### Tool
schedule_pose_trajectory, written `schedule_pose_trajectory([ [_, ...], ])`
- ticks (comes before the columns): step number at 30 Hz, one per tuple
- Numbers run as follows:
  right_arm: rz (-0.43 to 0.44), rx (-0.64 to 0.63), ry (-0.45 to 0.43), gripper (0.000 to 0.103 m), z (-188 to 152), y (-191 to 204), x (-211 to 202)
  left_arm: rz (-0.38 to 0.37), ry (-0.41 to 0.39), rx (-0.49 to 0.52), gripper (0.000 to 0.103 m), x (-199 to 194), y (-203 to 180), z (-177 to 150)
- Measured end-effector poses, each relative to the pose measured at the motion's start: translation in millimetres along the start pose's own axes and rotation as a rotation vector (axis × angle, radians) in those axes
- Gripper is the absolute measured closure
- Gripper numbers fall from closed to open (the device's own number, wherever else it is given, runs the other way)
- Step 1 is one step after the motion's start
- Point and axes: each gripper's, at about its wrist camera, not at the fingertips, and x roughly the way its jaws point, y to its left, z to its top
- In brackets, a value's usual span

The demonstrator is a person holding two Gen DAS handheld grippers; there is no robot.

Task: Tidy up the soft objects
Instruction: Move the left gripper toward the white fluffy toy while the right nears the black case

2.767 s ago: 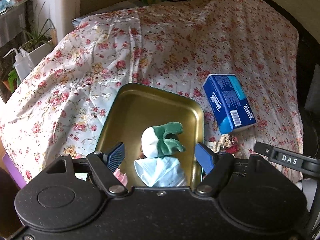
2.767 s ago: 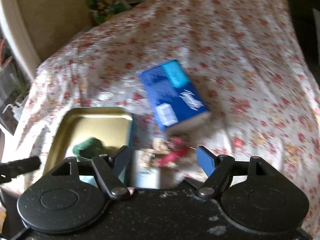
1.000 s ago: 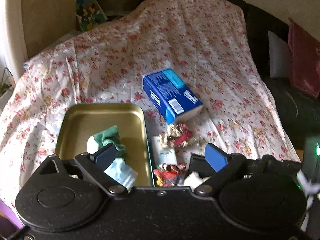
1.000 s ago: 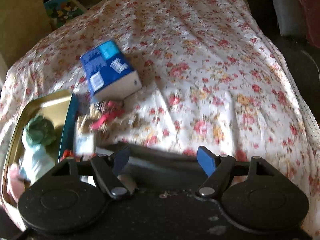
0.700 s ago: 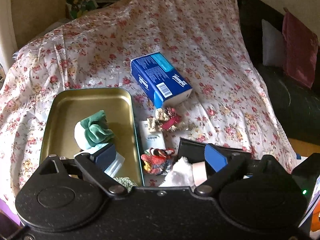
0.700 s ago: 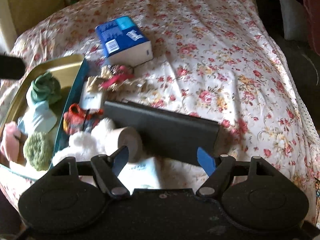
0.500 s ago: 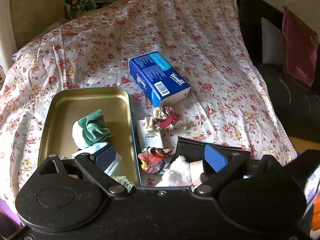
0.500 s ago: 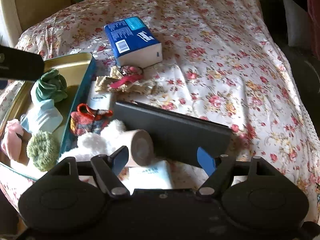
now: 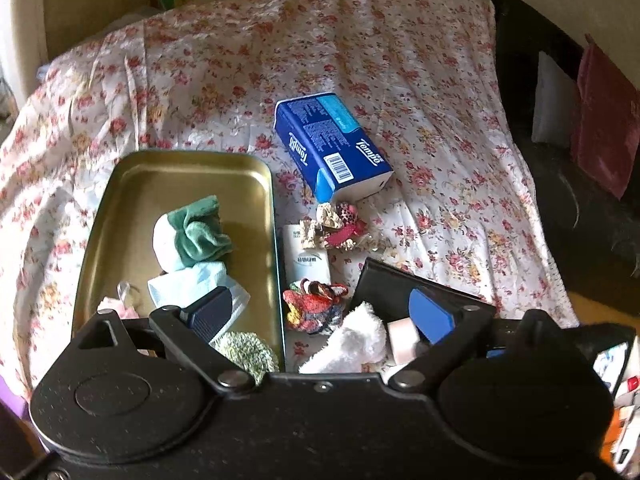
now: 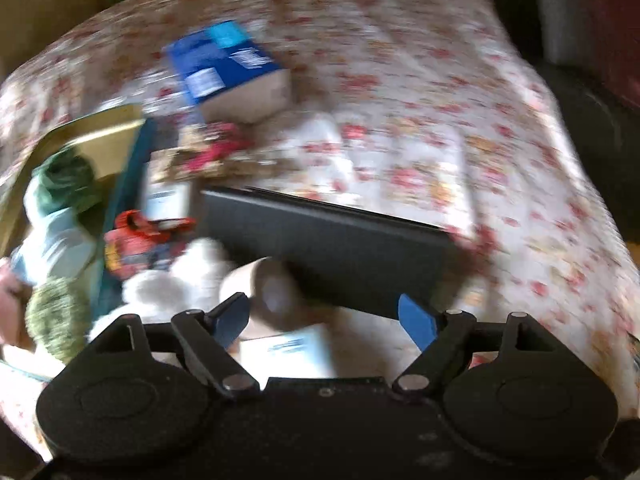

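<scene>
A gold tin tray (image 9: 180, 168) holds a green-and-white cloth (image 9: 192, 236), a pale blue cloth (image 9: 188, 284) and a green scrubby (image 9: 244, 354). Right of it lie a red knit piece (image 9: 316, 308), a white fluffy cloth (image 9: 352, 344) and a pale roll (image 9: 400, 338). My left gripper (image 9: 320, 314) hangs open above them, holding nothing. In the blurred right wrist view my right gripper (image 10: 323, 320) is opening low over the roll (image 10: 272, 292) and a white packet (image 10: 288, 348). Its pads press on nothing.
A black box (image 10: 328, 248) lies just beyond the roll. A blue tissue pack (image 9: 328, 144), a floral scrunchie (image 9: 336, 226) and a small tissue packet (image 9: 306, 260) rest on the flowered bedspread (image 9: 400, 60). Dark cushions (image 9: 600, 120) sit at the right edge.
The right gripper has come down and closer to the roll and black box, and its jaws stand a little wider. The left view swung from the tray toward the pile, then barely moved.
</scene>
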Motion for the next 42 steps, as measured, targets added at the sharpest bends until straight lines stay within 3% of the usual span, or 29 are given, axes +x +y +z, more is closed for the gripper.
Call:
schedule_pose_trajectory([
  [3, -0.104, 0.044, -0.012, 0.026, -3, -11, -3, -0.019, 0.023, -0.039, 0.011, 3, 5, 1],
  [8, -0.030, 0.024, -0.025, 0.028, -3, -7, -9, -0.020, 0.038, -0.062, 0.011, 5, 6, 1],
  [13, 0.052, -0.077, -0.049, 0.028, -5, 23, -16, -0.014, 0.030, -0.043, 0.011, 3, 4, -1],
  [19, -0.018, -0.218, -0.004, 0.030, -11, 52, 4, -0.008, 0.027, -0.036, 0.011, 3, 4, -1],
  [23, -0.042, -0.103, 0.019, 0.030, -6, 30, 7, -0.002, 0.020, -0.024, 0.011, 0, 4, -1],
  [27, -0.125, 0.035, 0.008, 0.030, 0, -4, 5, -0.007, 0.026, -0.018, 0.011, 1, 2, -1],
  [31, -0.089, 0.138, 0.032, 0.031, 5, -24, 6, -0.004, 0.032, 0.000, 0.011, 4, -3, -2],
  [37, 0.001, -0.004, -0.011, 0.030, -2, 6, -4, 0.005, 0.039, 0.015, 0.011, 7, -7, -4],
  [42, 0.017, -0.123, 0.000, 0.029, -5, 29, 2, 0.013, 0.047, 0.012, 0.011, 10, -5, -4],
])
